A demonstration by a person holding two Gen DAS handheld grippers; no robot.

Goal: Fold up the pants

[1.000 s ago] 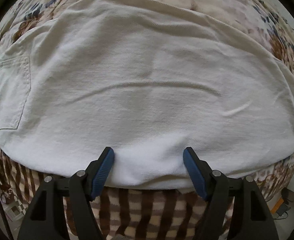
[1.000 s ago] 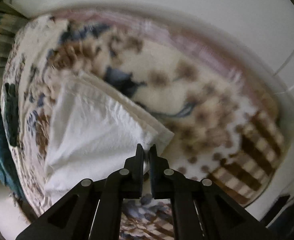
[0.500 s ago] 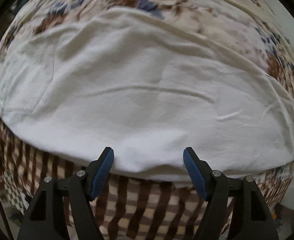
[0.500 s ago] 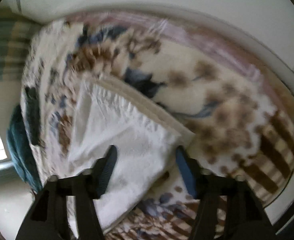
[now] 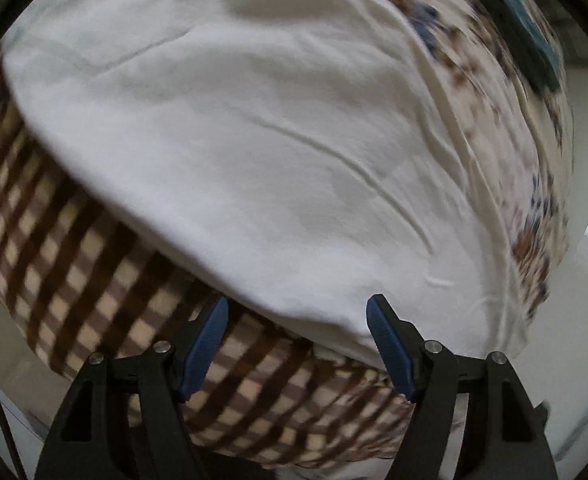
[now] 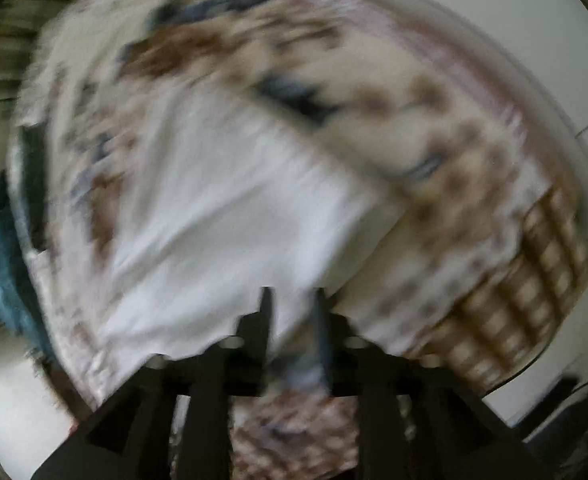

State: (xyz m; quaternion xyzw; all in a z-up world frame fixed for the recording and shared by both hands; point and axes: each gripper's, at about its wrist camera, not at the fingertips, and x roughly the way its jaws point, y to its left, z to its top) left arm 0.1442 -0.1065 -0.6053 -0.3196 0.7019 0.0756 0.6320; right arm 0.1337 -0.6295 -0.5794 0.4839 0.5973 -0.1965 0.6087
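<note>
The white pants (image 5: 253, 152) lie folded flat on a patterned blanket and run slantwise across the left wrist view. My left gripper (image 5: 296, 340) hangs open over their near edge. Its blue pads (image 5: 207, 340) stand wide apart with nothing gripped; the left pad is over the checked border. In the blurred right wrist view the pants (image 6: 213, 220) spread up and to the left. My right gripper (image 6: 292, 312) is over their near corner and its jaws are opening. White cloth shows in the gap, but no pad visibly presses on it.
The blanket has a brown checked border (image 5: 93, 280) and a floral middle (image 5: 534, 200). A teal cloth (image 5: 526, 40) lies at its far side, also seen as a teal cloth (image 6: 1, 260) at the left edge. Pale floor (image 5: 574, 320) surrounds the bed.
The left view has rolled, so the pants now lie slantwise, and that gripper has drawn back over the checked border. The right jaws, shut at the pants' corner a second ago, have parted.
</note>
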